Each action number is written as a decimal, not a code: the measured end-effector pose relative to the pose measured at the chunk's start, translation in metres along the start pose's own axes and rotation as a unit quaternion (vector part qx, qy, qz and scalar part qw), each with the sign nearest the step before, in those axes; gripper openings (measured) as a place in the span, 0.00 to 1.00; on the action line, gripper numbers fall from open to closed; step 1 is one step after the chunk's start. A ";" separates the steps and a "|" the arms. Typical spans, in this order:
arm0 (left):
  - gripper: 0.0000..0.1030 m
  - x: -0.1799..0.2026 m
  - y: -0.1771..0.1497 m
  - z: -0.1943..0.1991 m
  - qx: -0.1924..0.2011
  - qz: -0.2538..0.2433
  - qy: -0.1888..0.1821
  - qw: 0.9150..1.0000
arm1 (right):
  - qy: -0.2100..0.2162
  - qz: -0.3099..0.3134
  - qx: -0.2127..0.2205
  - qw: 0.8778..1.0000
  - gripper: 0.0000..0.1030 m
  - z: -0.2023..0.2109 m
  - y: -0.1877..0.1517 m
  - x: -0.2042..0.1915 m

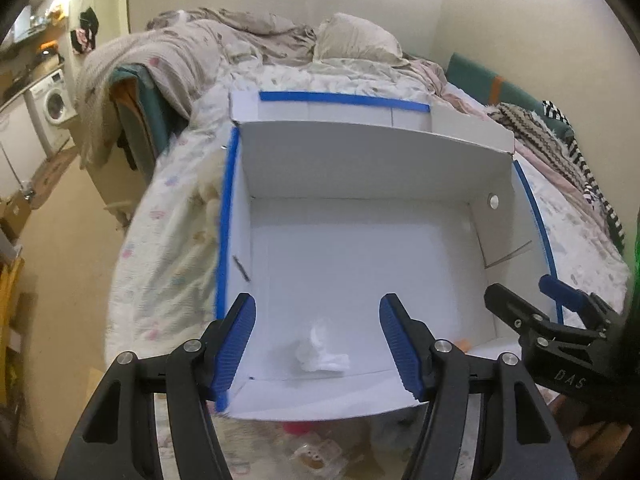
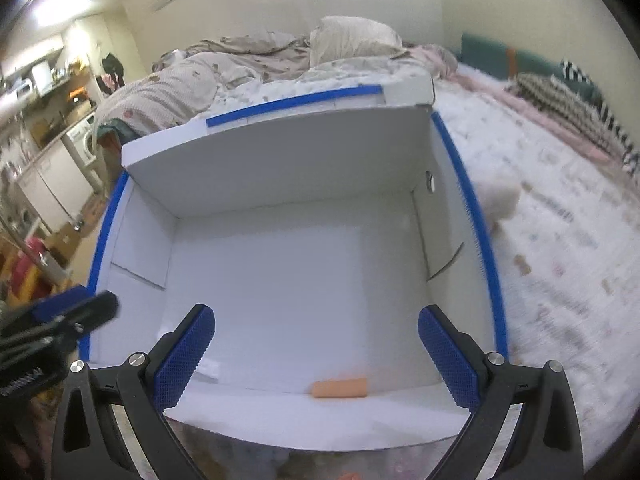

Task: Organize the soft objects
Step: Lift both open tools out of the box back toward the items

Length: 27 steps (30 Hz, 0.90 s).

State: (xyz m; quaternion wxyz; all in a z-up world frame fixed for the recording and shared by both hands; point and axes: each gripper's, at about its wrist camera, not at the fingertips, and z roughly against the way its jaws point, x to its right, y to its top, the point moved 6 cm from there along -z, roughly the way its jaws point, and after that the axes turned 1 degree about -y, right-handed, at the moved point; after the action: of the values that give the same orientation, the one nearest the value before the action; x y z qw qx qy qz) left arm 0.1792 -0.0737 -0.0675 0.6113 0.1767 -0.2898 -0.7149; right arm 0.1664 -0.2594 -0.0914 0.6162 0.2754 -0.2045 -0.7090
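- White soft object [image 1: 323, 350], crumpled and cloth-like, lies on the floor of the white cardboard box [image 1: 360, 248], near the box's near wall.
- Orange soft piece [image 2: 340, 388], a small rounded block, lies against the same near wall, farther toward the right side.
- Writing: "DAS" can be read on the black arm of the right gripper [image 1: 536, 300] as the left wrist view shows it; lettering on the left gripper's arm in the right wrist view is too blurred to read.
- Left gripper [image 1: 318, 346]: jaws spread wide and holding nothing; the white object sits between them, below the tips.
- Right gripper [image 2: 316, 352]: jaws also wide apart and holding nothing; the orange piece lies between them, closer to the camera than the tips.
- Box rims carry blue tape [image 1: 344, 100]; the box rests on a bed [image 1: 172, 240] with a patterned quilt.
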 end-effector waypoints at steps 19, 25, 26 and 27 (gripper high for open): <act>0.63 -0.070 -0.055 0.033 0.001 0.034 0.083 0.996 | 0.018 0.020 -0.001 1.000 1.00 0.048 -0.046 0.002; 0.67 -0.091 -0.082 0.030 -0.030 0.060 0.089 0.994 | 0.028 0.025 -0.022 0.999 1.00 0.061 -0.072 0.005; 0.67 -0.094 -0.087 0.026 -0.042 0.068 0.089 0.993 | 0.030 0.024 -0.027 0.999 1.00 0.062 -0.075 0.005; 0.67 -0.096 -0.090 0.022 -0.054 0.070 0.095 0.992 | 0.032 0.020 -0.031 0.999 1.00 0.061 -0.077 0.006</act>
State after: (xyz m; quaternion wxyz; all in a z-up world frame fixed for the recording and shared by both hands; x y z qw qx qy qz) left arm 0.1145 0.0323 -0.1176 0.6935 0.1895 -0.2036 -0.6646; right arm 0.0678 -0.2558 -0.0939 0.6451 0.2743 -0.1681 -0.6931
